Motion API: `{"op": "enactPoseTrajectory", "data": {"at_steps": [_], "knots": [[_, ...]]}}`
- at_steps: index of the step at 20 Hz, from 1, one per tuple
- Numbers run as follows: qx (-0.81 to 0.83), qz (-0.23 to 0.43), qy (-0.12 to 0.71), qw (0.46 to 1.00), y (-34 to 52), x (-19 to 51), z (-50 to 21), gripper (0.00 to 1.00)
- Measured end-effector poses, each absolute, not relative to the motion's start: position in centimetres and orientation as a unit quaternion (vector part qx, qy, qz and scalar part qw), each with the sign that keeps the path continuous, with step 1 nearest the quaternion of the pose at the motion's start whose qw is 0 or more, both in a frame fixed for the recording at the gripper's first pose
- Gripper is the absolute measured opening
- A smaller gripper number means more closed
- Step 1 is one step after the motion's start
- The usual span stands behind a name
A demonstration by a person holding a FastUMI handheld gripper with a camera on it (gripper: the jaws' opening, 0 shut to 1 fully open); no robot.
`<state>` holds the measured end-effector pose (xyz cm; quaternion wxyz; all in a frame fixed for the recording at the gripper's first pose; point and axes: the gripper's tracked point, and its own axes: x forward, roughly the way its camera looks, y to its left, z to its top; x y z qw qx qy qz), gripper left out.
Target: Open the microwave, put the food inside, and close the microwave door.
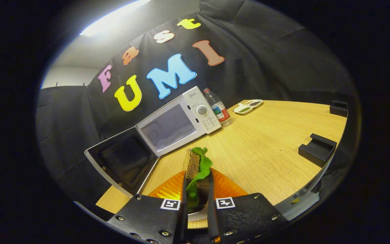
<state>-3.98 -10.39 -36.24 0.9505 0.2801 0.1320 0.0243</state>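
1. The sandwich (196,169), brown bread with a green lettuce leaf hanging out, is standing on edge between the fingers, above an orange plate (227,188) that is lying on the table near its front edge.
2. The gripper (196,206) is pinching the sandwich: both fingers are pressing on its sides, only narrowly apart.
3. The microwave (181,118) is sitting beyond the fingers toward the table's far left edge, its door (124,161) swinging wide open to the left and the pale cavity showing. A small brand mark is sitting at the top of its control panel, too small to read; the dial markings are likewise illegible.
4. A clear water bottle (218,107) with a red cap is standing just beside the microwave's right side; its label is not readable.
5. A white divided dish (248,106) is resting near the far edge.
6. Two black blocks (317,149) are lying along the right edge of the light wooden table (269,142).
7. Black cloth is walling the booth, with a bright ceiling light above.
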Motion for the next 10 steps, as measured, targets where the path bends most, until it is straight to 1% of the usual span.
{"op": "enactPoseTrajectory", "data": {"at_steps": [5,10], "knots": [[0.259,0.021,0.119,0.958,-10.0,-3.4,-33.9,0.23],[0.233,0.023,0.11,0.966,-9.6,-0.6,-31.9,0.23]]}}
